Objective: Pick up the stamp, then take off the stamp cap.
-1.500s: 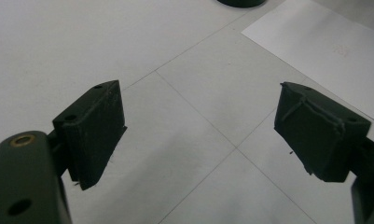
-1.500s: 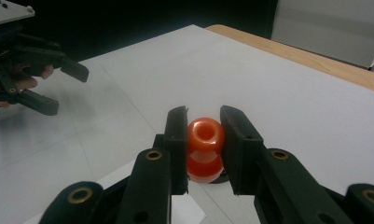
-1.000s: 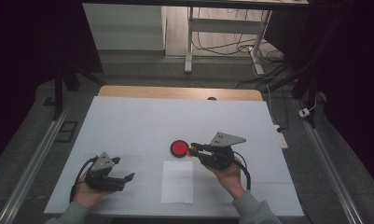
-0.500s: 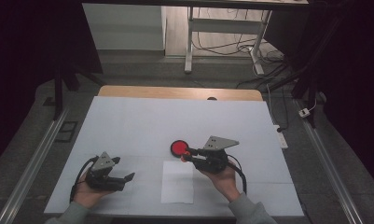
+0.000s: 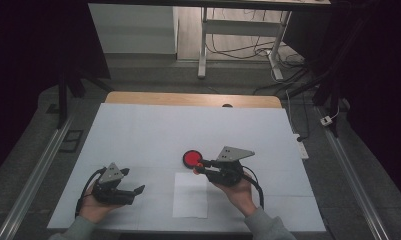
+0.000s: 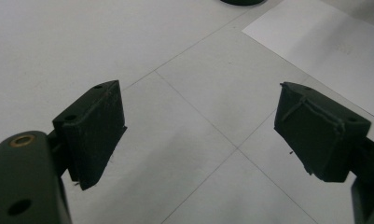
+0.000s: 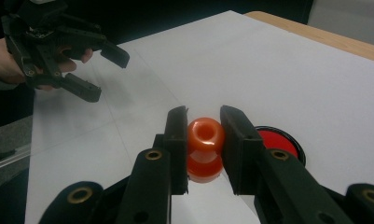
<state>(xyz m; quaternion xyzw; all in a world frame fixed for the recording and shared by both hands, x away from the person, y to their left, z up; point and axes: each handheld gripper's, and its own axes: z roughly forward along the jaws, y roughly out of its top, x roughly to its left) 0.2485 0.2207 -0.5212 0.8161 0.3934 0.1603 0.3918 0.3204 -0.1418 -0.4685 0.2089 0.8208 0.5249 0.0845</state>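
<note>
Orange glossy spool (image 7: 204, 147), lower centre of the right gripper view, flanked by matt black pads; red disc (image 5: 192, 159) rimmed in black, centre of the high view; white paper sheet (image 5: 190, 201) below it; pale grey table cover (image 5: 153, 130) crossed by thin grid lines; tan wooden table edge (image 5: 163, 99) above

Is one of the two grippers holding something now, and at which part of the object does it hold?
The right gripper holds a small orange spool-shaped piece, clamped at its two sides near the top. The left gripper is open and holds nothing.
</note>
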